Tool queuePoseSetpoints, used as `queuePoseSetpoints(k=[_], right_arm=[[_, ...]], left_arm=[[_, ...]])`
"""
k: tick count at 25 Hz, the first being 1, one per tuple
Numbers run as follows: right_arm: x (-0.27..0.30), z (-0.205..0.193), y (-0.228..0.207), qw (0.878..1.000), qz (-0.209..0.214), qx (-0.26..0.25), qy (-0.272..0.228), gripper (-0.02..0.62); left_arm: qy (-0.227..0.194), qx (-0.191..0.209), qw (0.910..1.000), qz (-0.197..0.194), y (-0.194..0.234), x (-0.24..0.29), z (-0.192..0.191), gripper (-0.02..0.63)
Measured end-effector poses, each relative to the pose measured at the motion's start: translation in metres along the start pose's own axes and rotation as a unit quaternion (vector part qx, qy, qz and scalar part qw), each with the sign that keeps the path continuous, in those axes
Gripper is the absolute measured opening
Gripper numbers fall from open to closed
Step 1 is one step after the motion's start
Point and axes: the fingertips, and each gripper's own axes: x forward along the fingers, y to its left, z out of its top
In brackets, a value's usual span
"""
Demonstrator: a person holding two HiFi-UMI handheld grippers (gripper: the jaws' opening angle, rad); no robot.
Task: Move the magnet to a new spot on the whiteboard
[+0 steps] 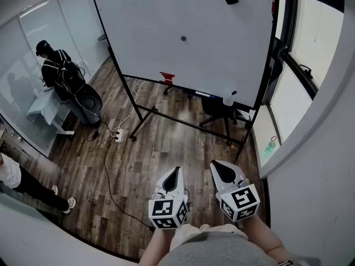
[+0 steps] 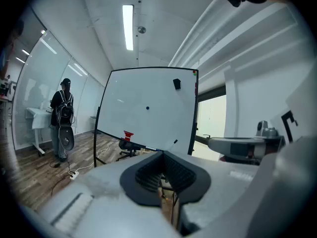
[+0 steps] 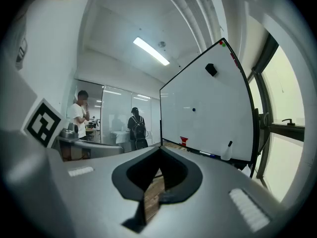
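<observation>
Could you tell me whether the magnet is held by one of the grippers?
No, the magnet sits on the whiteboard, far beyond the left gripper and the right gripper.

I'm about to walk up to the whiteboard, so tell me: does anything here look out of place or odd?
A white power strip lies on the wooden floor beside a foot of the black-framed whiteboard, and a thin dark cable trails loose from there across the floor toward the camera. Nothing else stands out.
</observation>
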Motion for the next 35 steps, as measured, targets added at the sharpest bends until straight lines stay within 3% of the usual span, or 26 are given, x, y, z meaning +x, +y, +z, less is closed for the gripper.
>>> queuePoseSetpoints(k=[18, 35], right_arm=[[-0.022, 0.004, -0.002, 1.000, -0.008, -0.012, -0.014, -0.009], [-0.003, 0.002, -0.007, 1.000, 0.007, 0.006, -0.011, -0.012]], left_arm=[[-0.004, -0.003, 1.0000, -0.001, -0.016, -0.010, -0.004, 0.005], [-0.008, -0.008, 0.9999, 0.000, -0.007, 0.009, 0.003, 0.005]])
